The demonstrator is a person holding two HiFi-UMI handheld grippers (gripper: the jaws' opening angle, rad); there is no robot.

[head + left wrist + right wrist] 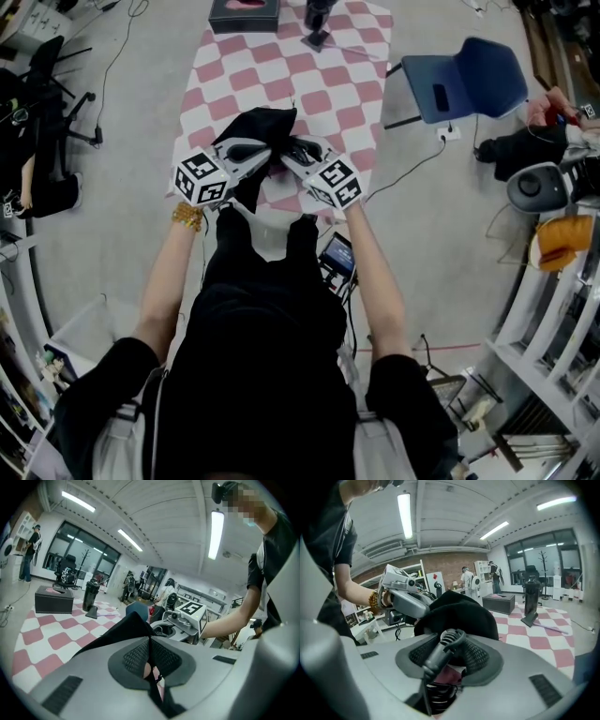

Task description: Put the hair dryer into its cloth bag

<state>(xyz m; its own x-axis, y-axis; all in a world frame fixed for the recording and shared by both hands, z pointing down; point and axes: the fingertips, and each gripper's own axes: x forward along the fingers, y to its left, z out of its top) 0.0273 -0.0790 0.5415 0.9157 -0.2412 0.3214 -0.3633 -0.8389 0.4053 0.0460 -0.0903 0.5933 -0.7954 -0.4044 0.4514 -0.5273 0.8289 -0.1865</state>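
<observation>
Pink-checked cloth [319, 94] bears a black box [244, 14] — blue chair [469, 80] beside.

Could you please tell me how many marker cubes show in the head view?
2: left cube on the left claw, right cube on the right claw; none seem hidden.

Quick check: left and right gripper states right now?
Left gripper: shut on the black cloth bag edge.
Right gripper: shut on the hair dryer's black cord.

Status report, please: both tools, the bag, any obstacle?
Left tool shut on cloth bag edge. Right tool shut on black ribbed cable, bag just behind. Hair dryer body not visible. Nothing blocking.
</observation>
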